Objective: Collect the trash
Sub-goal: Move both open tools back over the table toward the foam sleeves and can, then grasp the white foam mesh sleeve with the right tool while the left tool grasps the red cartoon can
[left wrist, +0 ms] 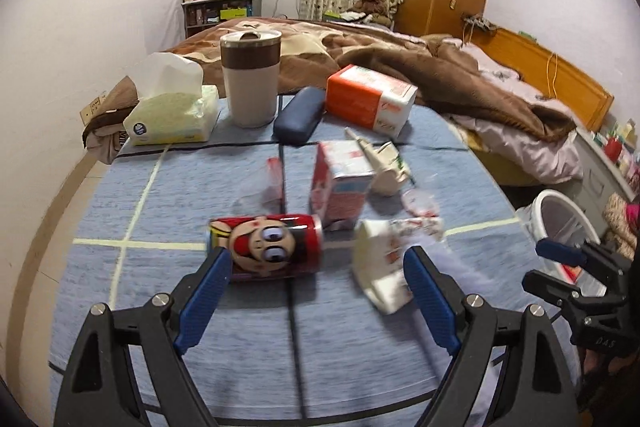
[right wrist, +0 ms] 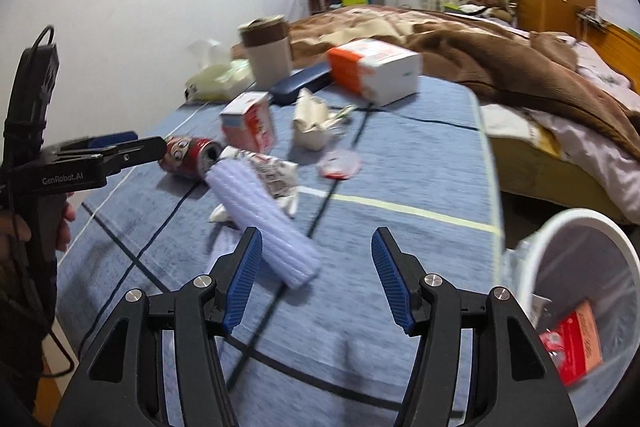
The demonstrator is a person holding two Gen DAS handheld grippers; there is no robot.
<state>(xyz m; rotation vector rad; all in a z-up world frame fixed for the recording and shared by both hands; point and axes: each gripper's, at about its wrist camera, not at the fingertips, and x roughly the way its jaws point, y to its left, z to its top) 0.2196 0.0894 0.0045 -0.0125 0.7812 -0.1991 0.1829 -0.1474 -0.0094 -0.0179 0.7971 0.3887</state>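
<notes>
Left wrist view: the left gripper [left wrist: 316, 297] hovers low over a table [left wrist: 168, 211] with a blue cloth, jaws wide apart and holding nothing. A red can [left wrist: 266, 247] lies on its side just beyond the fingertips, its long axis running left to right across the jaw gap, its left end near the left finger. A crumpled white wrapper [left wrist: 386, 267] lies just beside the right finger. Further off stand a small carton [left wrist: 340, 183] and more crumpled paper [left wrist: 386, 163]. The bin [left wrist: 560, 211] sits off the table's right edge, with the right gripper [left wrist: 568, 263] in front of it.

Right wrist view: the right gripper [right wrist: 316, 279] is also open and empty, jaws partly spread. A pale lilac roll [right wrist: 260, 223] lies ahead and to the left, its long axis slanting from far left to near right, its near end just inside the left finger. The can [right wrist: 188, 157] lies beyond it, with the left gripper [right wrist: 120, 147] right at it. The bin [right wrist: 580, 247], already holding some red packaging, is close on the right. By position, the left gripper looks nearer the can, the right one nearer the roll.
</notes>
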